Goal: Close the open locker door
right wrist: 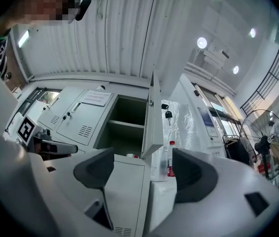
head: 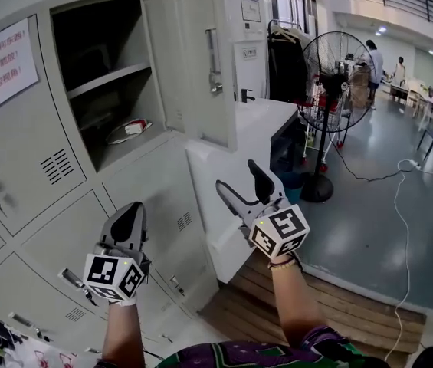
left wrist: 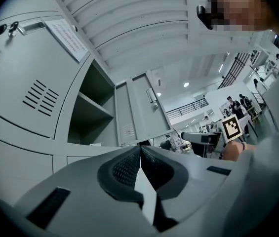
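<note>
Approach step: my right claw (head: 239,176) is open and empty, left claw (head: 129,215) pinched shut on nothing. Next, I'd push the locker door (head: 197,60) closed.

Two grippers (head: 128,219) (head: 239,176), one open locker door (head: 199,60), one standing fan (head: 336,71), two distant people (head: 373,64) (head: 398,70)

The locker door (head: 198,67) is a tall, pale grey metal panel standing wide open. It is hinged at the right edge of its compartment (head: 101,60) and swings out toward the near side, upright, with its inner face showing. A slim handle fitting (head: 214,60) sits toward its free edge. The compartment is in the upper row, dark inside, with one shelf (head: 109,79) across it.
</note>
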`<state>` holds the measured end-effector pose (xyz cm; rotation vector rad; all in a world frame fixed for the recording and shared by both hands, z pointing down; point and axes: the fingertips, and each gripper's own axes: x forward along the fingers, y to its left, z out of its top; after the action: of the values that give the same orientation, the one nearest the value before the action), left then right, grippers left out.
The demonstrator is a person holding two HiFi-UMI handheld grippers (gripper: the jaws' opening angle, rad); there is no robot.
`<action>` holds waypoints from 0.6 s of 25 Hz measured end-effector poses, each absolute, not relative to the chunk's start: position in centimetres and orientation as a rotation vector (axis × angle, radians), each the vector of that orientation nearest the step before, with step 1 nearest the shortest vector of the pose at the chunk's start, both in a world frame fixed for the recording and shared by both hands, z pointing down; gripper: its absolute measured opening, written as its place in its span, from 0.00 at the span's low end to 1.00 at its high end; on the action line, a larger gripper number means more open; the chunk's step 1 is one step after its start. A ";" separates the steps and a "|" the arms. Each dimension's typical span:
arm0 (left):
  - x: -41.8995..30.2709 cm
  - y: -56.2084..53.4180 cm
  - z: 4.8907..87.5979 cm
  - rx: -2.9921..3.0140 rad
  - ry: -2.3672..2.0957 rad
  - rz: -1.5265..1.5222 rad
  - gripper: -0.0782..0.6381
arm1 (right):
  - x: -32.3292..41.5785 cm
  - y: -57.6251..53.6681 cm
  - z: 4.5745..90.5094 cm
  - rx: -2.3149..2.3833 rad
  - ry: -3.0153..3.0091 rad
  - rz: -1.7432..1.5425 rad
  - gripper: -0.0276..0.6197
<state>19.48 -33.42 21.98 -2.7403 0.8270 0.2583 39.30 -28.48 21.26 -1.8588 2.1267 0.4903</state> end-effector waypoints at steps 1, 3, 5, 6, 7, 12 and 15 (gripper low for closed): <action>19.9 -33.5 21.6 -2.731 0.830 0.273 0.14 | 39.7 -28.6 20.8 -1.857 2.120 0.504 0.60; 20.7 -33.5 20.6 -2.716 0.843 0.308 0.14 | 40.5 -28.9 20.0 -1.848 2.104 0.523 0.59; 21.3 -33.7 19.8 -2.707 0.859 0.342 0.14 | 41.2 -29.3 19.3 -1.829 2.098 0.531 0.58; 21.5 -33.8 19.6 -2.702 0.867 0.356 0.14 | 41.4 -29.5 19.0 -1.819 2.100 0.537 0.58; 21.7 -33.9 19.4 -2.698 0.878 0.368 0.14 | 41.5 -29.8 18.7 -1.809 2.106 0.545 0.57; 22.8 -33.8 19.2 -2.661 0.933 0.389 0.14 | 41.9 -30.4 17.6 -1.757 2.139 0.590 0.53; 23.0 -33.7 19.6 -2.638 0.974 0.382 0.14 | 42.1 -30.7 17.5 -1.726 2.156 0.618 0.49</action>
<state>22.96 -33.67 19.60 -2.6381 0.9743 0.3823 42.08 -30.69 17.47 -1.7256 2.1560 0.6179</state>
